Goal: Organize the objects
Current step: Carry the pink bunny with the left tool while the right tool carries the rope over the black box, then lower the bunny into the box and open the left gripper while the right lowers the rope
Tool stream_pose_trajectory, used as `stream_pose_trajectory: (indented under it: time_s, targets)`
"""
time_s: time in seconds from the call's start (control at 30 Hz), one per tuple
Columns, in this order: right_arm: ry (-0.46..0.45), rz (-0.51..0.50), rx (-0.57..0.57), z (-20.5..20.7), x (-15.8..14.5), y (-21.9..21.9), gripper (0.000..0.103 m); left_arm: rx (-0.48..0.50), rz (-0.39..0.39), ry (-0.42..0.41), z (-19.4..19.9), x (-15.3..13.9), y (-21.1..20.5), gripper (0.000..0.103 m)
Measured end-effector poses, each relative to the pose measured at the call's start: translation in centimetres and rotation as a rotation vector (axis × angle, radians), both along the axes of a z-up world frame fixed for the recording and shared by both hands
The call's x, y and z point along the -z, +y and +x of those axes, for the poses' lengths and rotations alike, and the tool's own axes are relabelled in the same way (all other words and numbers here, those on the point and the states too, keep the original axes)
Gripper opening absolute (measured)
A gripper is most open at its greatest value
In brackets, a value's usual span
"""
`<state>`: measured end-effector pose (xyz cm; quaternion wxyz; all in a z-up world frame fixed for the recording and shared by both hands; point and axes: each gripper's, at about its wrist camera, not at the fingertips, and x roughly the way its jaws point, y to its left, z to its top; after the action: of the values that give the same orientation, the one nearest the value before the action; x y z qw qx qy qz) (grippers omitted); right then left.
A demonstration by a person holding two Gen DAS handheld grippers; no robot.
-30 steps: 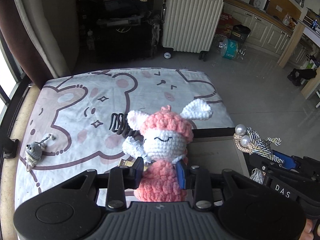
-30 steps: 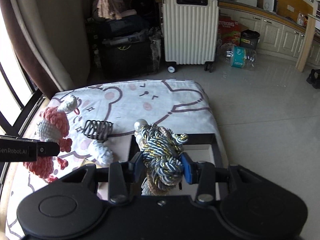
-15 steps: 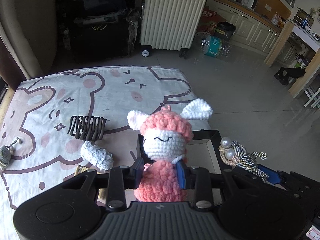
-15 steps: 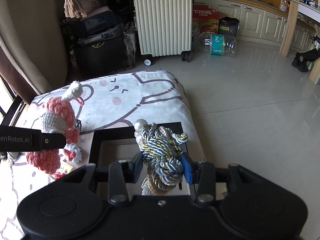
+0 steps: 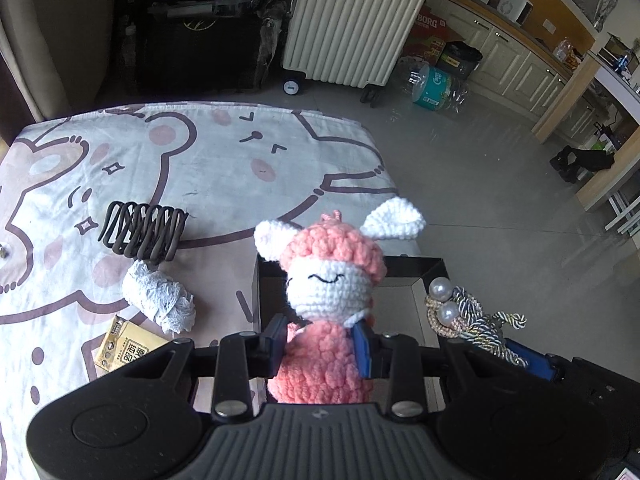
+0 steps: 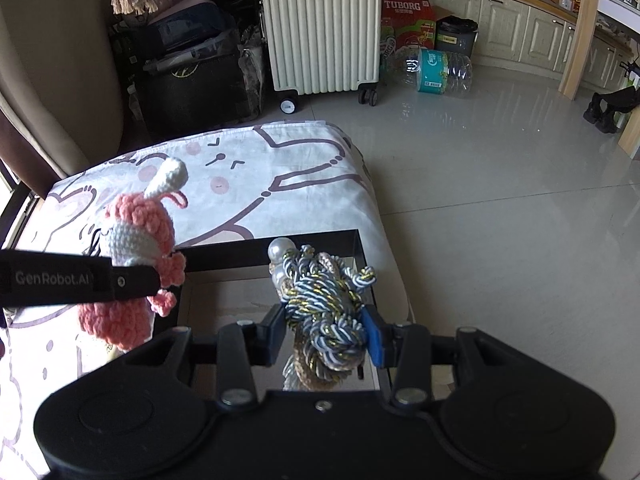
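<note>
My left gripper [image 5: 320, 340] is shut on a pink and white crochet bunny [image 5: 328, 280], held upright over the left part of a black open box [image 5: 404, 268]. My right gripper [image 6: 325, 330] is shut on a knotted rope ornament with pearls [image 6: 324, 304], held above the same black box [image 6: 280, 248]. In the right wrist view the crochet bunny [image 6: 136, 236] hangs at the left in the other gripper's arm. In the left wrist view the rope ornament [image 5: 464, 316] shows at the right, over the box's right edge.
On the bear-print cloth [image 5: 200, 160] lie a dark coil hair clip [image 5: 142, 230], a white lace roll [image 5: 158, 296] and a yellow packet [image 5: 122, 350]. The table's edge drops to a tiled floor [image 6: 500, 200] on the right. A cream suitcase [image 6: 320, 24] stands beyond.
Both grippers have moved right and down toward the black box, each keeping its hold. The box now lies under both held things; the small grey toy has slipped out of the left view.
</note>
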<state>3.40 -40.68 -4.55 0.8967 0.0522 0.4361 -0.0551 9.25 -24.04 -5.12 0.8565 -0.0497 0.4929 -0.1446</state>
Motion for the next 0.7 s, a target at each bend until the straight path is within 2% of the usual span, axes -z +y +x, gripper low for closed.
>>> stream_pose_trajectory:
  time_s: [0.23, 0.7]
  targets:
    - [0.041, 0.008, 0.013, 1.0, 2.1, 0.2, 0.042, 0.012, 0.040, 0.064, -0.2, 3.3, -0.9, 0.036]
    - [0.102, 0.040, 0.045, 1.6, 5.2, 0.4, 0.042, -0.004, 0.074, 0.086, -0.4, 5.7, -1.6, 0.036]
